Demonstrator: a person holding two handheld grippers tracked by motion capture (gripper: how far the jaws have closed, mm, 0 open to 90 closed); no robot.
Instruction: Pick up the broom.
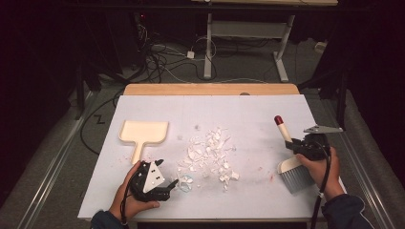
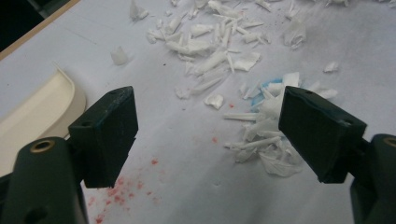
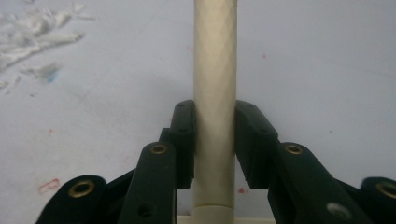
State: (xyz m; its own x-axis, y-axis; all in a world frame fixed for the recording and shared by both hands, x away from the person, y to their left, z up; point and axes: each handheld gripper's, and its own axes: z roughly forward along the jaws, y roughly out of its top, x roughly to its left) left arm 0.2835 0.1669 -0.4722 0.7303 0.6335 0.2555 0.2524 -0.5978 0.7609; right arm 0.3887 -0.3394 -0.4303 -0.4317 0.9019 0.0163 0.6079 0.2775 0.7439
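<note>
Both grippers are black: the left gripper and the right gripper. Each carries a grey three-cornered plate on top, the left one dotted with dark holes. Brass-ringed screw holes sit in the black jaw arms. A black cable trails from each gripper. The person wears dark blue sleeves.
</note>
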